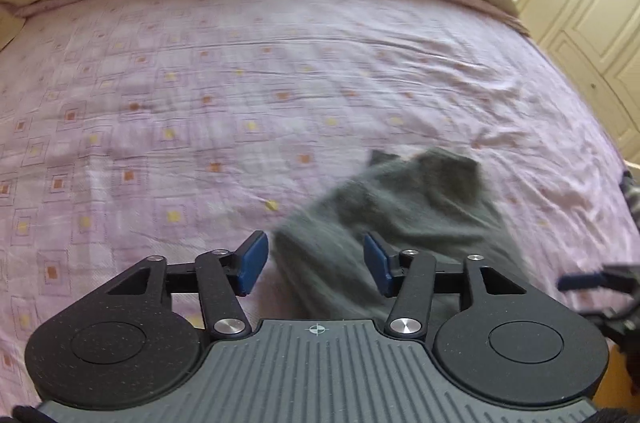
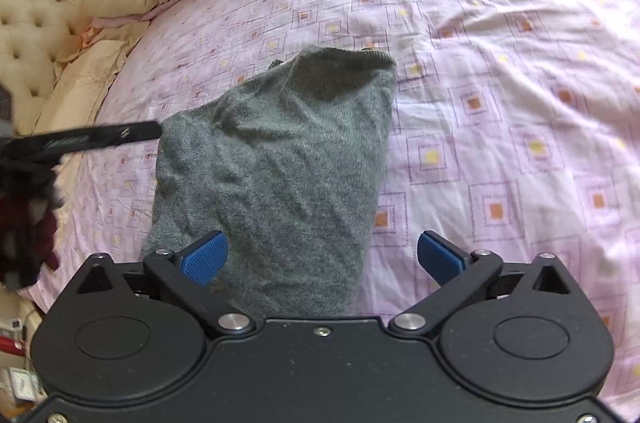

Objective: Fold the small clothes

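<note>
Grey knitted garment [image 2: 276, 163] lying crumpled on the pink patterned bed sheet [image 2: 500, 83], lower centre of frame, both left gripper [image 1: 316, 265] and right gripper [image 2: 322, 259] released above its near edge, presumably before regrasping.

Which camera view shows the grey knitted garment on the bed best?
The right wrist view: the grey knitted garment lies sharp and almost whole on the pink patterned bedsheet. In the left wrist view, it is blurred and partly hidden behind the open left gripper.
</note>
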The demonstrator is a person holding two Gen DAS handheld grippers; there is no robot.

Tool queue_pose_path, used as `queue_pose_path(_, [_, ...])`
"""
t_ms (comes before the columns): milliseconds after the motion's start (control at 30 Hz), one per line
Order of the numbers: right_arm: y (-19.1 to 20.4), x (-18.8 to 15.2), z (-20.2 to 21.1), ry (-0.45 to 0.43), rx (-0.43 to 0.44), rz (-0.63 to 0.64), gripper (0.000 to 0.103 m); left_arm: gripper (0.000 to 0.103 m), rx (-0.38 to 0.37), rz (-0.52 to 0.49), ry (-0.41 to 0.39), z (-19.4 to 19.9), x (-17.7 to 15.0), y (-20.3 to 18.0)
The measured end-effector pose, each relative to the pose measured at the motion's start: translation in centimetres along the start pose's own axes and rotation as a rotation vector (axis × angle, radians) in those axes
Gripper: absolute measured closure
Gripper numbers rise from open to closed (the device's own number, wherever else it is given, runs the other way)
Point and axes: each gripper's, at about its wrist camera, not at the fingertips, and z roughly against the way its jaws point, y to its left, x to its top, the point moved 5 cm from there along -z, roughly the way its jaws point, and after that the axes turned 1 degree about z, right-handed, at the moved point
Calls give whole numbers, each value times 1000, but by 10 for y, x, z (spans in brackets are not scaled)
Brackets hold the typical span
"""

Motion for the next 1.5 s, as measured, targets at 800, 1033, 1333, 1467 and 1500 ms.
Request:
queue_pose_path(800, [0,19,-24,18,-87,207,0,6,18,122,169,-43,-81,-6])
queue_pose_path(1033, [-7,53,-70,56,-121,235,0,0,21,120,177,-46,-81,-7])
queue_pose_path(1333, [-32,130,-107,35,-242,97,0,0,10,114,179,-49,-80,-6])
queue_pose_path(1467, [-37,144,-83,-55,-223,4,0,0,4,121,174,-46,-78,-3])
queue_pose_path(1500, [-37,144,-73,-80,-212,-13,0,0,13,125,165,-43,-77,0])
